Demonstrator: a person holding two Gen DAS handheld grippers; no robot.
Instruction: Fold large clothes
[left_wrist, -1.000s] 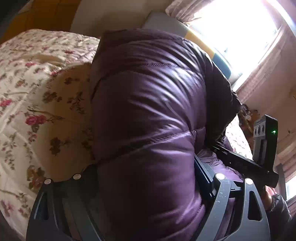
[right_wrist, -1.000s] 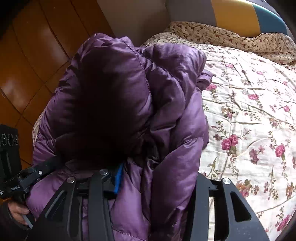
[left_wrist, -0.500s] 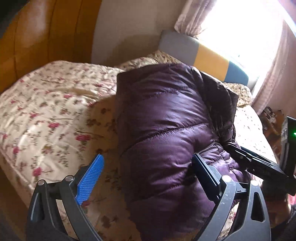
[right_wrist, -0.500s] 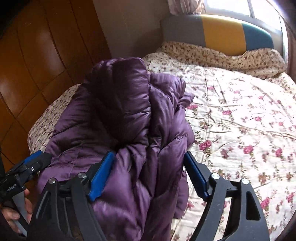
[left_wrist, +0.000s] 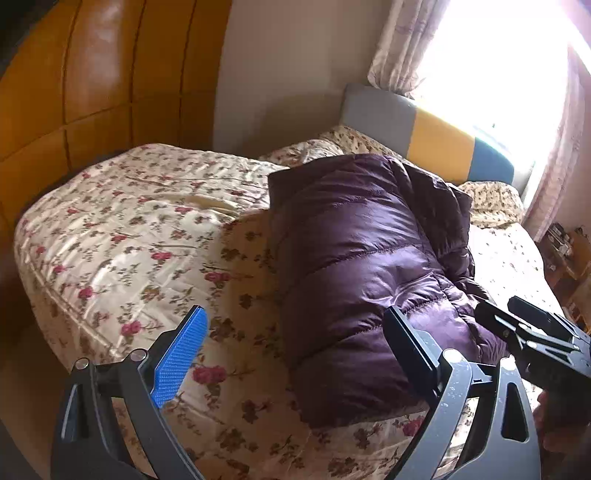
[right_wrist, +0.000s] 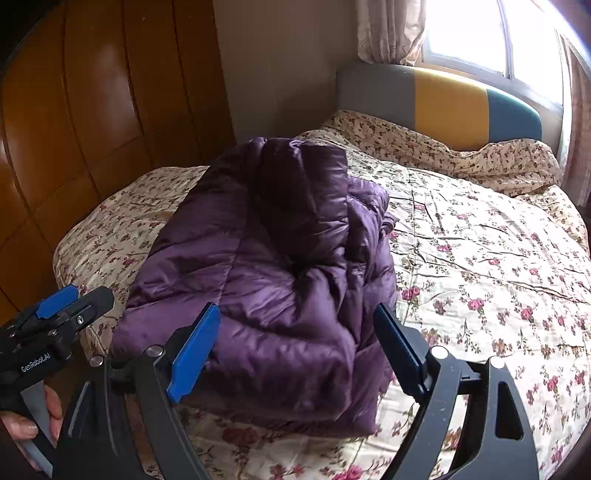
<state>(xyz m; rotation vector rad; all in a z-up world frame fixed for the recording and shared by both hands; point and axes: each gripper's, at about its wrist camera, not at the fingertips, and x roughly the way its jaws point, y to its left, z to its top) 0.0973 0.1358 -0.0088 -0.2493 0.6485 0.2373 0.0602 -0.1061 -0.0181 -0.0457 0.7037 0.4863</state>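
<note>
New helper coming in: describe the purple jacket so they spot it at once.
Find the bed with the flowered cover below the window. On it lies the purple jacket, a puffy quilted bundle folded over itself. It is the only dark, shiny, plain thing there.

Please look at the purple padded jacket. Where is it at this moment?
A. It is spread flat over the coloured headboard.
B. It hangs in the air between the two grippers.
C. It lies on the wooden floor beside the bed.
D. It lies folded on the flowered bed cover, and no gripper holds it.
D: the purple jacket rests as a folded bundle on the flowered bed cover, with the right gripper and left gripper open and clear of it.
</note>
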